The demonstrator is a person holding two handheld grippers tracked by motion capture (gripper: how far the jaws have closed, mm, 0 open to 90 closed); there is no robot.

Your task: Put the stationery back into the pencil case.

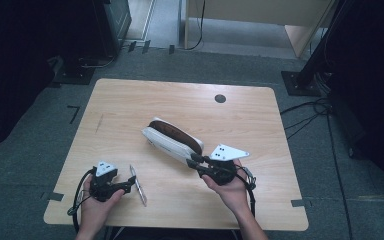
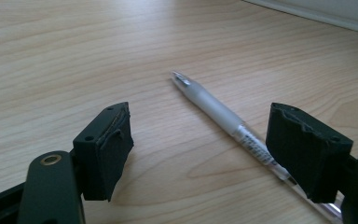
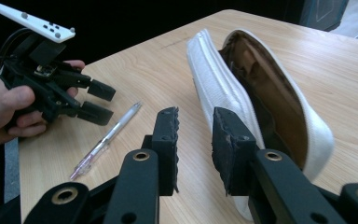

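Observation:
A clear pen [image 1: 138,185] with a silver tip lies on the wooden table [image 1: 180,100] near its front left. My left gripper [image 1: 130,182] is just left of it, low over the wood. In the left gripper view the pen [image 2: 214,105] runs slantwise between the spread jaws of that gripper [image 2: 198,144], its rear end passing under the right one; the pads do not press it. A white pencil case [image 1: 172,140] with a brown lining lies unzipped mid-table. My right gripper [image 3: 196,135] sits at the case's [image 3: 214,84] near end, jaws narrowly apart with bare wood between them.
A small dark round hole [image 1: 220,98] marks the table's far right. Beyond the table, a black stand base [image 1: 300,82] and loose cables lie on the grey floor at right, and dark equipment stands at back left. The table's far half is bare wood.

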